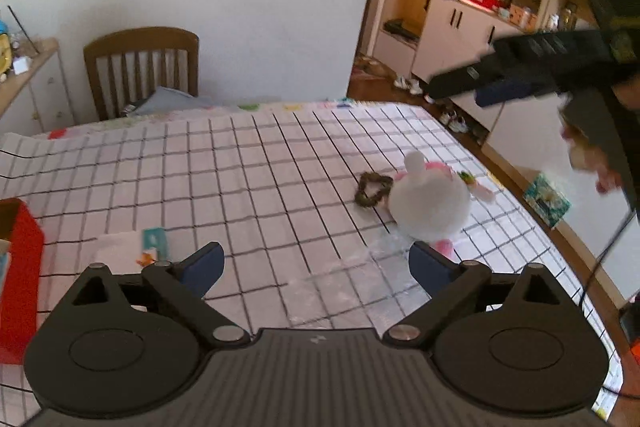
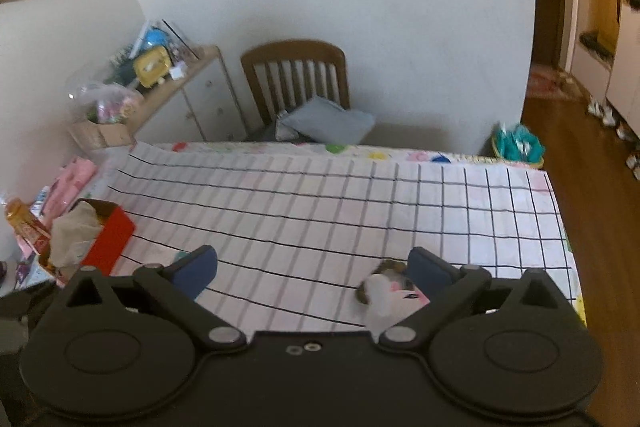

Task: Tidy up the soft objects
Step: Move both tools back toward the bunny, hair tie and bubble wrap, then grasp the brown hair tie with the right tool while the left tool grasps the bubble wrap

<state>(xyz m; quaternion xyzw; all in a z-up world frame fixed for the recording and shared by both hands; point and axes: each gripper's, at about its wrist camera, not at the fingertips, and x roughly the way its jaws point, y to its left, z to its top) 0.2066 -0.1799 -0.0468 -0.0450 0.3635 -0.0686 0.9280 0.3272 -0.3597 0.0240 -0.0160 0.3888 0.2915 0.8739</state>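
Left gripper (image 1: 316,269) angled down over checked tablecloth (image 1: 240,171), jaws wide, empty. Right gripper (image 2: 312,273) same, empty; plush toy (image 2: 386,293) lower right. Red box (image 2: 108,241) at left holds crumpled beige stuff.

White-and-pink plush toy (image 1: 430,205) is seen lying on the checked cloth, touching a dark wreath-like ring (image 1: 372,189). Red box (image 2: 106,241) is stuffed with crumpled beige material.

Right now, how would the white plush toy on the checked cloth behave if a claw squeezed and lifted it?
The white plush toy looks fluffy and rounded, so it would probably squash rather than resist. It seems light for its bulk. Its pink limbs would likely dangle. Lying on the checked cloth, it seems unlikely to roll far.
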